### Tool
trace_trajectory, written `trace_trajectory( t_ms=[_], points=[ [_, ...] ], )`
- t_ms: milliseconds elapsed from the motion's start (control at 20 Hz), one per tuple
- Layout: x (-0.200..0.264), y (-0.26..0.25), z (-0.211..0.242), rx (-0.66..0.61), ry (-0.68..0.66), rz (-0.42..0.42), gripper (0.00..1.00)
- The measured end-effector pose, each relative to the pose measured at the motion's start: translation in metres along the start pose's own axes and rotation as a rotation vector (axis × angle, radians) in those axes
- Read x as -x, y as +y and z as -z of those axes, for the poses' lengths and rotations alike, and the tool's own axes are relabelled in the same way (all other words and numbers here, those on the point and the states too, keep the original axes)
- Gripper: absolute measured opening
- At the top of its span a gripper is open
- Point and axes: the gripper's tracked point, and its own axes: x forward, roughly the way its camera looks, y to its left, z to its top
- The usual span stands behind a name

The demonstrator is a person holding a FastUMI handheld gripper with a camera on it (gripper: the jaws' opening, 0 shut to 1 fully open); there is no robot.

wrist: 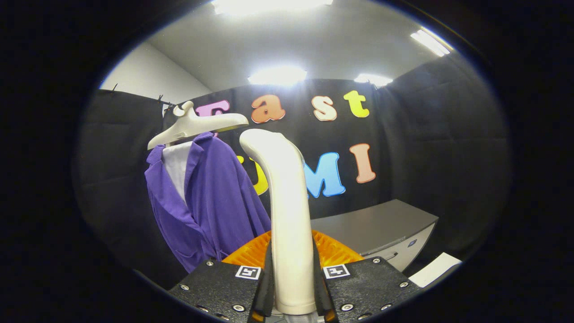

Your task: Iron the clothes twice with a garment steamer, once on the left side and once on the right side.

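Observation:
A white garment steamer [287, 202] stands upright between my fingers, its curved head rising ahead of me. My gripper [291, 278] is shut on the steamer's handle, both fingers pressing its sides. To the left and beyond hangs a purple garment [215, 197] on a cream hanger [197, 123], with a white lining at the neck. The steamer head is to the right of the garment and apart from it.
A grey cabinet [381, 229] stands to the right beyond the fingers, with a white sheet [437, 269] near its front corner. An orange ribbed part [251, 251] sits just behind the fingers. Black cloth walls close the booth on all sides.

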Motion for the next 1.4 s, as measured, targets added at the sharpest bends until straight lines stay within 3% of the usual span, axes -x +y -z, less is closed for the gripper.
trace_trajectory(
  t_ms=[350,900,1100,1400],
  points=[
    [-0.013,0.072,0.019,0.136,-0.084,-0.056,0.36],
    [-0.048,0.083,0.062,0.157,-0.071,0.022,0.36],
    [-0.049,0.086,0.050,0.215,-0.093,0.056,0.36],
    [-0.061,0.103,0.087,0.336,-0.028,0.031,0.37]
  ],
)
